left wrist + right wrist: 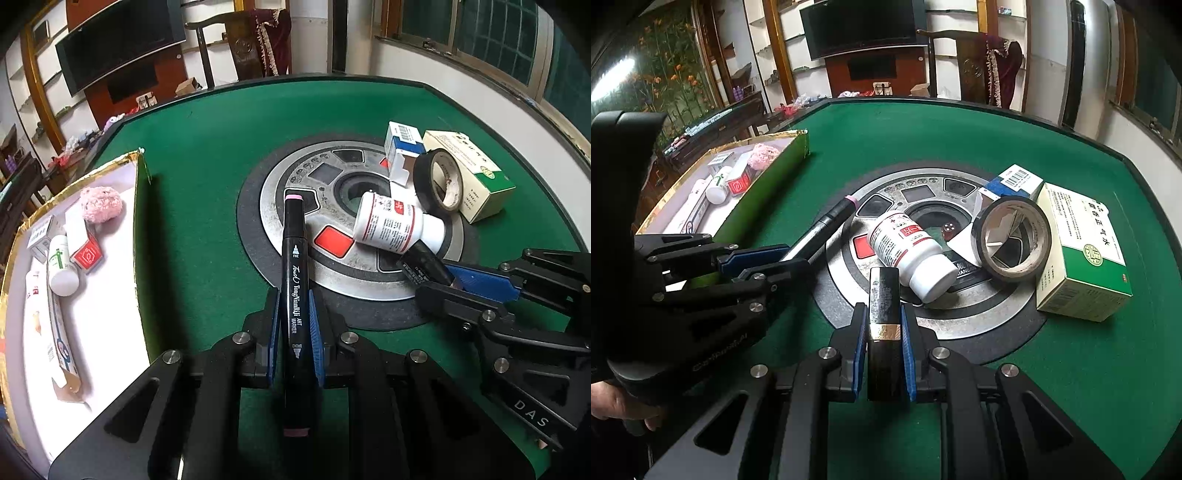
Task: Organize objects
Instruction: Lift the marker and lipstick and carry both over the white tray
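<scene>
Both tongs we find clamped: left tongs (295, 332) on a black art marker (294, 280), right tongs (884, 354) on a black tube (884, 317) above the green worktop (960, 140).

Soft daylight is filling both views evenly, coming from the windows (491, 40) on the right. The box (142, 258) is casting a dark shadow onto the green table (221, 147), and the tape roll (1015, 240) is throwing a fainter one. A white glare patch is burning out the upper left corner of the right wrist view. The fisheye lenses are bending the table's edge and darkening the corners. Everything near is looking sharp; the far shelves are going soft.
</scene>
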### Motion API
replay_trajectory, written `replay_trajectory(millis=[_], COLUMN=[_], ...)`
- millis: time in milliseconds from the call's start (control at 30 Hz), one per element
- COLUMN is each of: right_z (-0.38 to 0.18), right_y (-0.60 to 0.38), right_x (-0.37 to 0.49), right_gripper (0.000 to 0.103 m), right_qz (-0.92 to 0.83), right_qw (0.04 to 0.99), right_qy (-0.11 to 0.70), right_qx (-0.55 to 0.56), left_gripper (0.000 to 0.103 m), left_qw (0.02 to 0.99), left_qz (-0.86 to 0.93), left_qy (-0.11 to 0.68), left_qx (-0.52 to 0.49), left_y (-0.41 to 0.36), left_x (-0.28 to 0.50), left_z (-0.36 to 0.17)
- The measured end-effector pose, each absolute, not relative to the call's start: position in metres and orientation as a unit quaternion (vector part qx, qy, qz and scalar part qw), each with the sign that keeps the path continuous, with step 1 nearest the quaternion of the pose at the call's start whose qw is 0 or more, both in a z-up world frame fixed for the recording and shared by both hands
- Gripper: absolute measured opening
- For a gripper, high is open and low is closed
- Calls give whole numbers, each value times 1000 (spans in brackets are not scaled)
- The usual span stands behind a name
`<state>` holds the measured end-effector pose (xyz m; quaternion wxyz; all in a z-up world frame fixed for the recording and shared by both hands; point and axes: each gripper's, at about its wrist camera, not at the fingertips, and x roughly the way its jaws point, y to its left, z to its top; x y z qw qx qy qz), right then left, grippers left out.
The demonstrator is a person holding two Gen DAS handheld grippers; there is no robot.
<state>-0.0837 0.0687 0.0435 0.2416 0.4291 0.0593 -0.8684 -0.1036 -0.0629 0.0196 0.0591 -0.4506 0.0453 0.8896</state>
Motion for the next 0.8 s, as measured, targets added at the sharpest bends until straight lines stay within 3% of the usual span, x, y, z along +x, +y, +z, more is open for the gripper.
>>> replay_trajectory(millis=[800], right_z=[53], right_y=[71], right_x=[-79], right_gripper=[16], right_qz=[-865], right_qw=[268], right_qy=[14], right_qx=[423], left_gripper=[14], left_qw=[64], left_qz=[901], left_qy=[6], left_qx=[-428], left_y=[-85], left_x=[-93], left_z=[48])
